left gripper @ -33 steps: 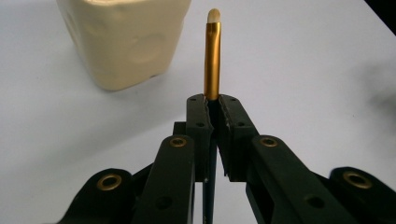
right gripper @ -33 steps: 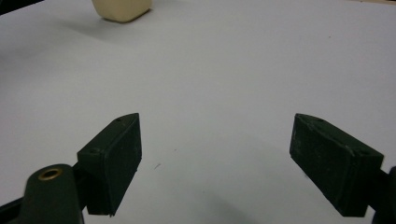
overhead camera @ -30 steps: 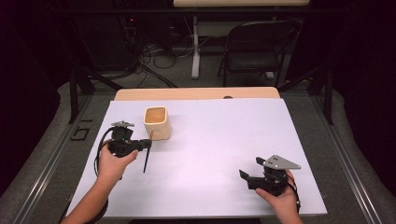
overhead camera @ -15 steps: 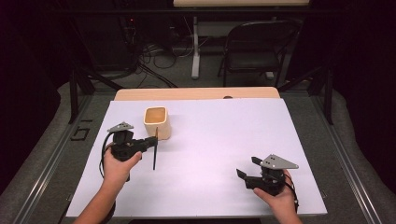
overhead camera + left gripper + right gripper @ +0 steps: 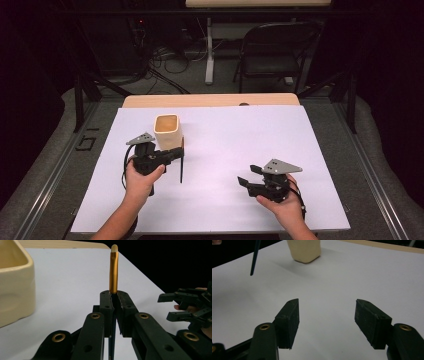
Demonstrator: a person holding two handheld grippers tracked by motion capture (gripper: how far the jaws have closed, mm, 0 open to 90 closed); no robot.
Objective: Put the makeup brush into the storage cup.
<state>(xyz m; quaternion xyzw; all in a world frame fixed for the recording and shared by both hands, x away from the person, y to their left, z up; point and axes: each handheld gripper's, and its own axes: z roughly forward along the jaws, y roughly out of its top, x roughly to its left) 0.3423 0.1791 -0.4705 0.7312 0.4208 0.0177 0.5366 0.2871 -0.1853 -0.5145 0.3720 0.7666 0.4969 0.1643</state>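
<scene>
- Dark room behind: a folding chair (image 5: 272, 50) and floor cables at upper centre of the high view; white sheet covers the bench (image 5: 240, 150) across the lower half.
- Left of frame: left claw (image 5: 176, 152) pressed together, pinching a thin dark pencil-like stick (image 5: 181, 169). In the left claw view its gold ferrule and pale tip (image 5: 113, 270) stand up above the pads (image 5: 107, 307); in the high view the dark shaft hangs below, point just over the sheet.
- Cream cup (image 5: 167, 131) stands upright just beyond the left claw, at upper left of the sheet, mouth open to the top. Cannot tell whether the ferrule end touches its wall.
- Key relation: the stick's long axis runs near vertical, the cup lies right beside it; left hand is far the nearer. Judged: dropping the stick in means lifting it over the rim.
- Right of frame: right claw (image 5: 246, 182) low at lower right, well apart from cup and stick, jaws spread with nothing between, having just been closing.
- Cup interior is hard to read; the right claw view cuts the cup off at its top edge.
</scene>
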